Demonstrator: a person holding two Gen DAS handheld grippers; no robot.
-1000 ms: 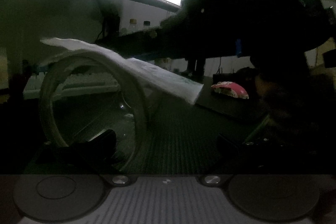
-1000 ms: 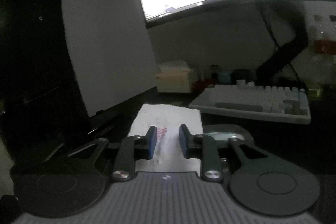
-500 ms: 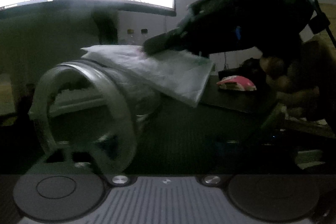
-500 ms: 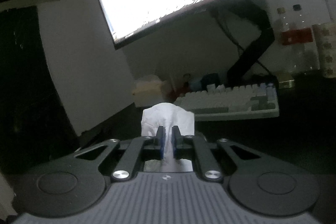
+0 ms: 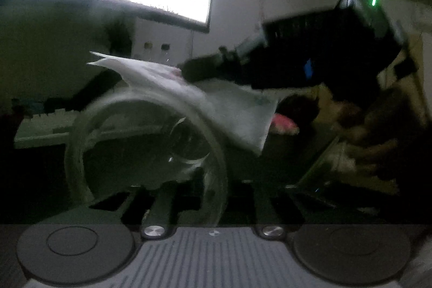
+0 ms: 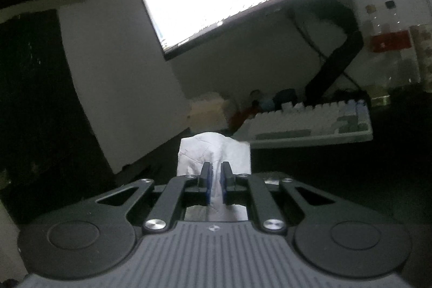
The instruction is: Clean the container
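The right gripper point(image 6: 215, 180) is clenched on a white tissue point(image 6: 213, 150), which drapes over the top rim of the clear jar point(image 5: 145, 147). The jar lies on its side at the left gripper point(image 5: 213, 196), mouth toward the camera; whether that gripper clamps it, I cannot tell. A keyboard point(image 6: 310, 123) sits at two o'clock of the tissue.

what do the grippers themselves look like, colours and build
Both share one build: a grey ribbed body with two round dark discs, silver pivot screws and black linkage arms. The right gripper has black fingers with blue pads. In the left wrist view it appears as a black block with a green light.
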